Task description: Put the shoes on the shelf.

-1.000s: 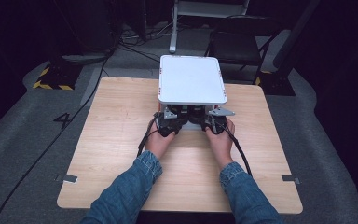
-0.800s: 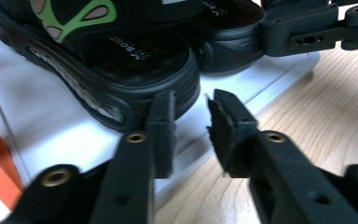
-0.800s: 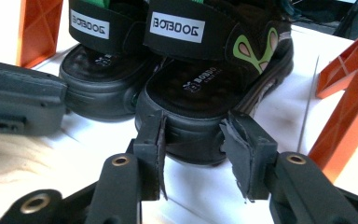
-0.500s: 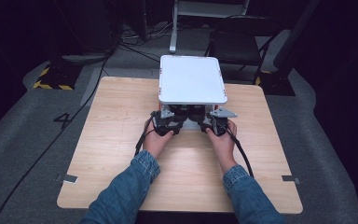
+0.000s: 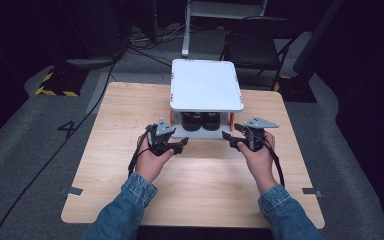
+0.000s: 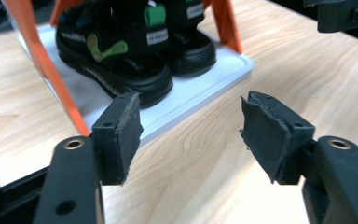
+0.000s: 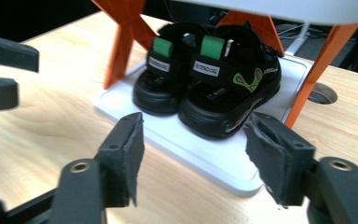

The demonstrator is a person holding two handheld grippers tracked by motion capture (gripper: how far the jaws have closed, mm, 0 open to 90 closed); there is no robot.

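Both the left hand-held gripper (image 5: 178, 143) and right hand-held gripper (image 5: 228, 138) gape empty (jaws wide) before black sandals (image 7: 209, 84).

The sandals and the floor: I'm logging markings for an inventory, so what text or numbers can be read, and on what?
"4": dark figure on the grey floor left of the table.
White strap labels on the black sandals: lettering there, too blurred to read.
Yellow-black hazard stripes on the floor: a sign without words.
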